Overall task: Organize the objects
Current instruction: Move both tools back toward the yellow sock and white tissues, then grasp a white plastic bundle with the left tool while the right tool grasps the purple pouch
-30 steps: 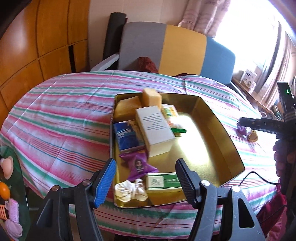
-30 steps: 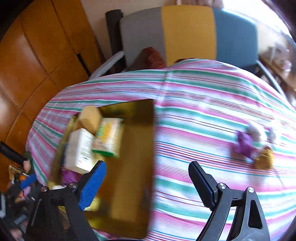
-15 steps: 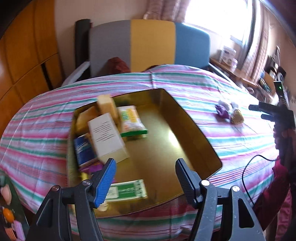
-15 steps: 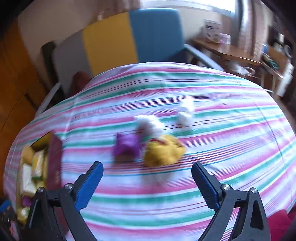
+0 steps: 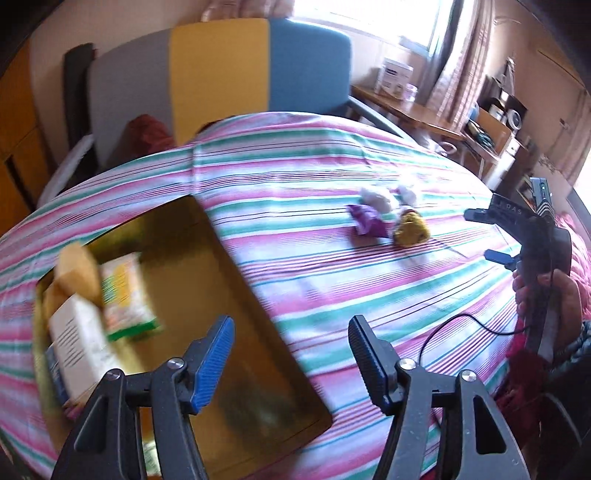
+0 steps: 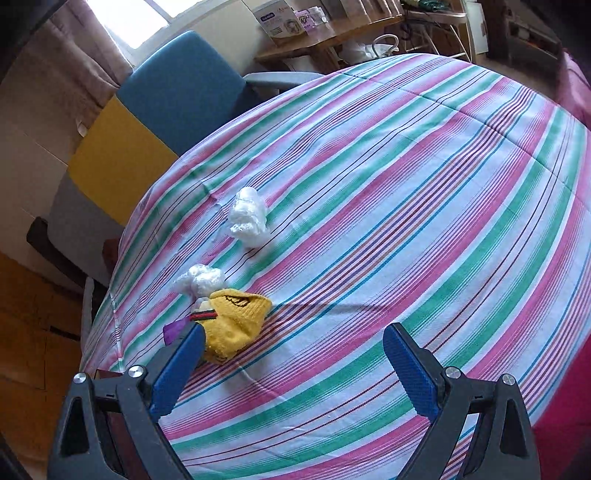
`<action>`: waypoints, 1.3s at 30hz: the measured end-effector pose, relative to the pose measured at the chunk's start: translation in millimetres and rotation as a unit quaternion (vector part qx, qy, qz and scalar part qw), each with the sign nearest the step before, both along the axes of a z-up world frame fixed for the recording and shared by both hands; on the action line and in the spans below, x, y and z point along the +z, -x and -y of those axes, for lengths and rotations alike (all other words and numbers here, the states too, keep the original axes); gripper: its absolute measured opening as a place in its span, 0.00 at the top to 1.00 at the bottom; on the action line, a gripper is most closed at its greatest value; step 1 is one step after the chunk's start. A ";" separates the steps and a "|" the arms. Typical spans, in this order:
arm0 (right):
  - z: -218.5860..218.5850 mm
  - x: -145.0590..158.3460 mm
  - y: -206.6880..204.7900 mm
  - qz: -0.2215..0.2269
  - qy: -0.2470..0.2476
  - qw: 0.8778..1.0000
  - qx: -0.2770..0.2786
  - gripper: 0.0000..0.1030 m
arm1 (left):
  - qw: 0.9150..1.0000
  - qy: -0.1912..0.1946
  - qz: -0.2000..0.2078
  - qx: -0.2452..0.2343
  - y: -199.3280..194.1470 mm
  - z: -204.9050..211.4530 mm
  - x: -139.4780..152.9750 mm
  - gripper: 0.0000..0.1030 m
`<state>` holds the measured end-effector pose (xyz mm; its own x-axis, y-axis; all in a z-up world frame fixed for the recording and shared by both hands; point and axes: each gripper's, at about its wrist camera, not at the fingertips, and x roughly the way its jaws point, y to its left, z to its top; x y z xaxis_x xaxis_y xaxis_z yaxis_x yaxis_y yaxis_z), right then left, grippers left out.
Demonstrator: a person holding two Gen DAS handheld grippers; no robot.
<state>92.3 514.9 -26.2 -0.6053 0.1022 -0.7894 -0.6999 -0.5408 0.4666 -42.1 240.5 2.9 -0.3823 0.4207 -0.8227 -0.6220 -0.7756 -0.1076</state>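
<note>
A gold tray point(image 5: 236, 280) lies on the striped tablecloth, with a white box point(image 5: 79, 339), a green-and-yellow packet point(image 5: 123, 295) and other items at its left end. My left gripper point(image 5: 290, 360) is open and empty above the tray's right edge. Loose items lie further right: a purple wrapper point(image 5: 365, 219), a yellow knitted sock point(image 5: 410, 227) and two white crumpled wads point(image 5: 376, 197). My right gripper point(image 6: 291, 367) is open and empty just right of the yellow sock point(image 6: 234, 325). The white wads point(image 6: 249, 218) point(image 6: 199, 280) lie beyond it. The right gripper also shows at the right of the left wrist view point(image 5: 495, 236).
A grey, yellow and blue chair point(image 5: 221, 77) stands behind the table. A wooden shelf point(image 6: 332, 29) with boxes stands by the window. A black cable point(image 5: 461, 325) hangs by the table's right edge. Wooden panelling point(image 5: 18, 122) is at the left.
Both grippers have swung right. The left view has left the tray's contents for its right edge and the loose items. The right gripper has come closer to the yellow sock.
</note>
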 end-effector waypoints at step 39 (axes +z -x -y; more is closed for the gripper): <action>6.0 -11.3 3.8 -0.022 0.061 0.997 0.047 0.03 | 0.989 -0.006 0.137 -0.056 137.2 -260.1 -86.6 0.59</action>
<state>88.5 508.9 -37.5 -0.6419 -0.0525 -0.7650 -0.6261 -0.5402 0.5624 -179.4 500.7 -83.7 -0.0971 0.4588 -0.8832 -0.6501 -0.7012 -0.2928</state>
